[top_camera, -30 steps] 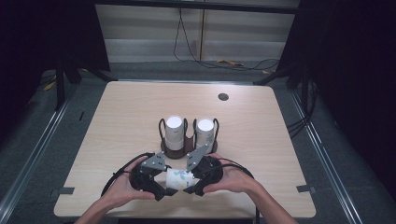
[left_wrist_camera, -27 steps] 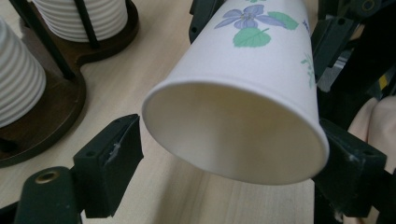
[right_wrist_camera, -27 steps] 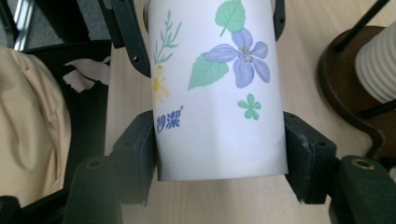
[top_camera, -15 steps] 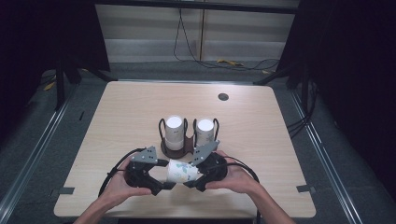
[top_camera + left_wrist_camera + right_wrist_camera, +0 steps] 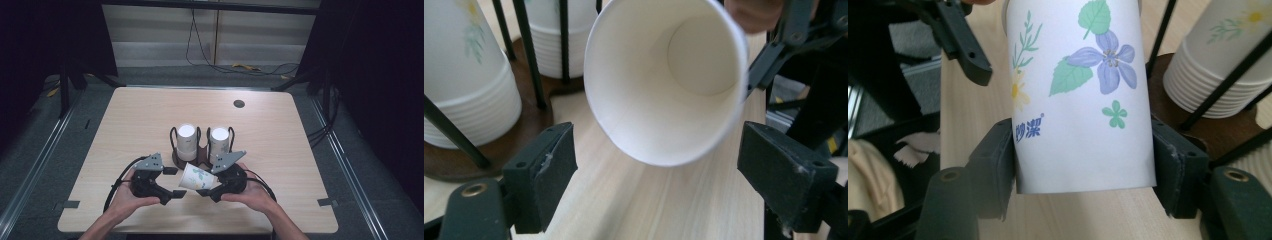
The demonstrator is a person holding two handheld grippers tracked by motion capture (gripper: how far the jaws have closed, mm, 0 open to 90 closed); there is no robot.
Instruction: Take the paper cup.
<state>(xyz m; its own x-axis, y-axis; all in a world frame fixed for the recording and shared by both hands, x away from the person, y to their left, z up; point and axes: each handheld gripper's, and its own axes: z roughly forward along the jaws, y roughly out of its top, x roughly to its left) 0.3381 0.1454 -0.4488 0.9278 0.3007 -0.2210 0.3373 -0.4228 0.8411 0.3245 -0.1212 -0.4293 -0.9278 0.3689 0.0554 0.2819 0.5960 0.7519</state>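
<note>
A white paper cup (image 5: 194, 177) printed with flowers lies tilted over the table's front. My right gripper (image 5: 203, 186) is shut on it near its base, with the pads (image 5: 1173, 167) pressing both sides of the cup (image 5: 1083, 100). My left gripper (image 5: 173, 183) is open. Its jaws stand wide on either side of the cup's open mouth (image 5: 664, 100) without touching the rim. Just behind stands a dark wooden holder (image 5: 176, 160) with black wire posts, carrying two stacks of cups (image 5: 186, 142) (image 5: 219, 142).
The light wooden table (image 5: 125, 125) has a small dark round grommet (image 5: 239, 104) at the back right. Cables trail from both grippers to the front edge. Dark floor and metal rails surround the table.
The left gripper has opened and drawn back to the left from the cup. The cup stays in the right gripper and now points its mouth at the left gripper.
</note>
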